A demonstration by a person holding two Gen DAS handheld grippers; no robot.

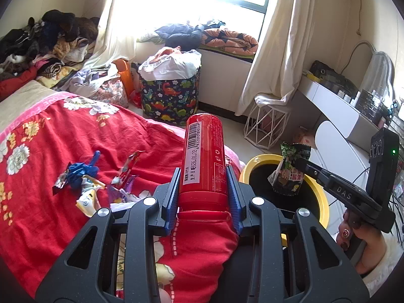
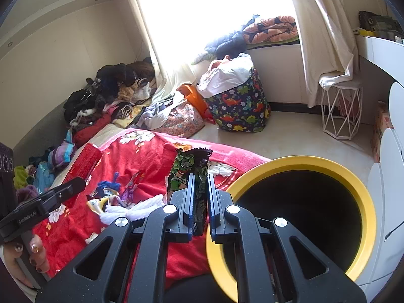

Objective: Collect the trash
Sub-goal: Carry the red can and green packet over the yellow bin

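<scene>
Blue pads of the left gripper (image 1: 203,189) clamp a red cylindrical can (image 1: 204,159), barcode up, above the red floral bedspread (image 1: 50,202), where crumpled wrappers (image 1: 85,179) lie at nine o'clock from the can. At three o'clock, the right gripper (image 2: 200,202) pinches a green-printed snack packet (image 2: 188,169) beside the yellow-rimmed bin (image 2: 363,202), over its dark mouth in the left view.

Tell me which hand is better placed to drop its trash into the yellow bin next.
Right. In the left wrist view the right gripper holds the green snack wrapper above the yellow bin. The left gripper grips the red can over the red bedspread, short of the rim.
</scene>
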